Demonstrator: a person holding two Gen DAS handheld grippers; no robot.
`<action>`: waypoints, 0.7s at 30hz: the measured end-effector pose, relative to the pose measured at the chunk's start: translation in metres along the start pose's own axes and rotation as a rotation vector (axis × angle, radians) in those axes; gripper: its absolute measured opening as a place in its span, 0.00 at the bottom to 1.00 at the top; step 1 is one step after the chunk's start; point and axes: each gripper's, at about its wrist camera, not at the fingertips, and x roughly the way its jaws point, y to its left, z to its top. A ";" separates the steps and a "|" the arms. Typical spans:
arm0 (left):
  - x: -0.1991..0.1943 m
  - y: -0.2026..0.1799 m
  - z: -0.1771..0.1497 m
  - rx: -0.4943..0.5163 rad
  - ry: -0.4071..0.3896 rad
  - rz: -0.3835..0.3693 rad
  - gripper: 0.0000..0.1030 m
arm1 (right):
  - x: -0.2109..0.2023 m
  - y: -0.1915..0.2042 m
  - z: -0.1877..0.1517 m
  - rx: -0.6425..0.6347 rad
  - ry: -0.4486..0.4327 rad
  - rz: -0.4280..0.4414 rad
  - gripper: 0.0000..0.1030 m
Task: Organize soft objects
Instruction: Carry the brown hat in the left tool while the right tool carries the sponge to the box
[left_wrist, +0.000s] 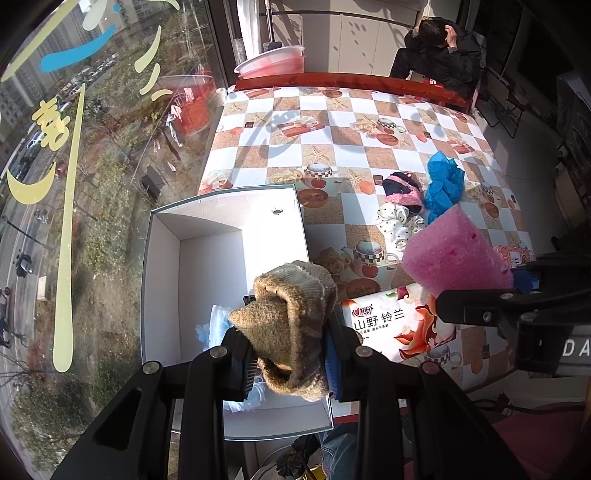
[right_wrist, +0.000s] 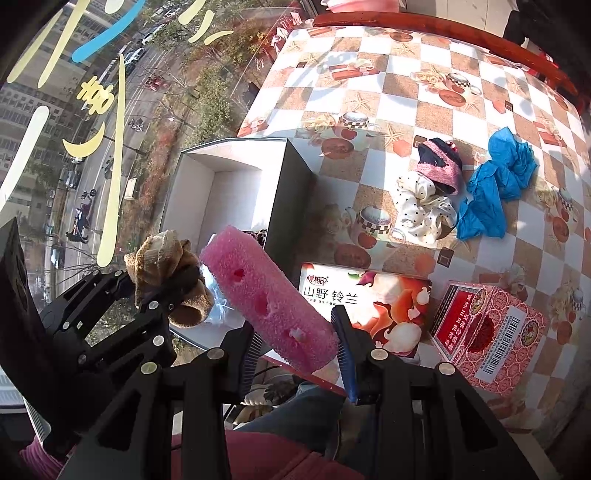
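A: Status, largest first. The white box (left_wrist: 207, 266) sits at the counter (left_wrist: 369, 110) edge by the window, nearly empty; only a pale blue crumpled piece (left_wrist: 214, 325) lies inside near your end.

B: And in hand?

A: Your right gripper (right_wrist: 295, 343) has its fingers clamped on the pink sponge (right_wrist: 266, 295), held above the box's near edge. Your left gripper (left_wrist: 290, 354) is pinched on the brown knit sock (left_wrist: 291, 317), over the box interior. Neither is dropped yet.

B: Left to do?

A: The blue plastic covers (right_wrist: 495, 184), dotted scrunchie (right_wrist: 421, 210) and pink-trimmed sock (right_wrist: 443, 166) lie loose on the counter. Judged early: most sorting remains.
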 end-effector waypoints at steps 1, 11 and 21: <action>0.000 0.001 0.000 -0.002 0.000 0.001 0.32 | 0.000 0.001 0.000 -0.001 -0.001 0.000 0.38; 0.000 0.003 -0.001 -0.008 -0.001 0.002 0.32 | 0.002 0.005 0.000 -0.007 0.001 -0.002 0.38; 0.001 0.006 -0.001 -0.012 0.000 0.000 0.32 | 0.005 0.008 0.002 -0.012 0.006 -0.004 0.38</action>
